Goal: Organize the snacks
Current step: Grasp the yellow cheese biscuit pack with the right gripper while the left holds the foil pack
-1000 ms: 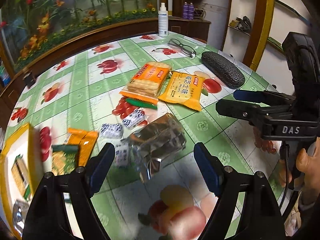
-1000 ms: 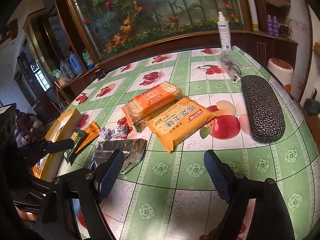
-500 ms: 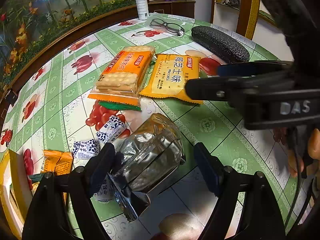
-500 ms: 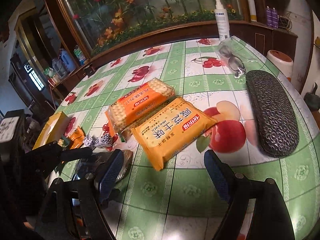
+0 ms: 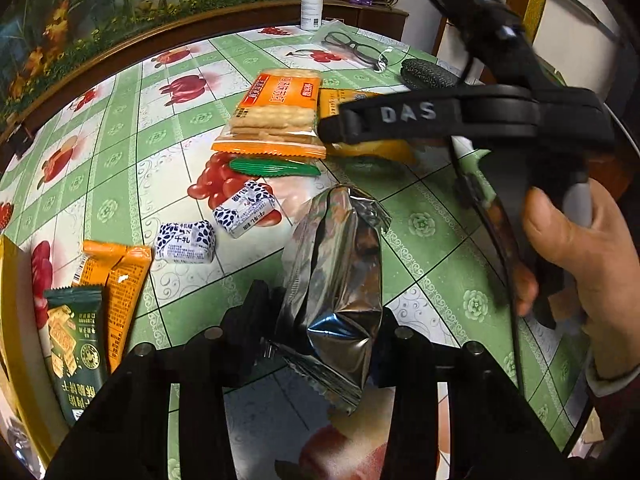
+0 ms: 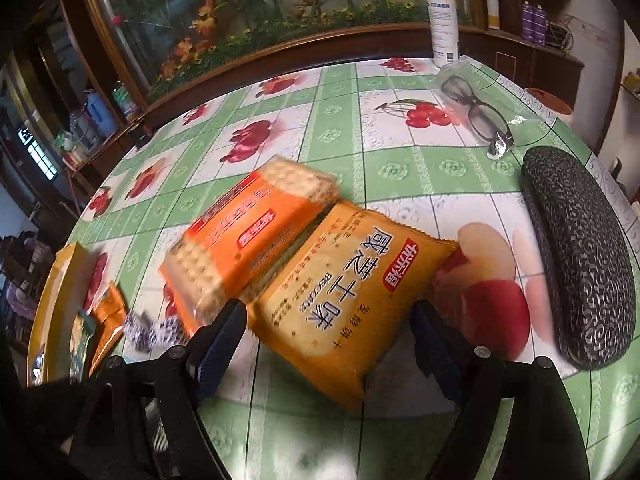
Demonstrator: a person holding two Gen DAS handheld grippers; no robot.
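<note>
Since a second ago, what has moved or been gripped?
The left gripper came down and its jaws are closing on the silver foil bag, which was lying free before. The right gripper, jaws open, slid over the yellow biscuit pack, now between them. The other snacks and the glasses case stayed put.

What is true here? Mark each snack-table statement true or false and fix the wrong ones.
1. The silver foil bag sits between the left gripper fingers. True; they are closing on it.
2. The right gripper is clamped on the glasses case. False; its fingers stand apart around the yellow biscuit pack.
3. The eyeglasses lie outside their case. True.
4. The orange cracker pack lies in the yellow tray. False; it is on the tablecloth.
</note>
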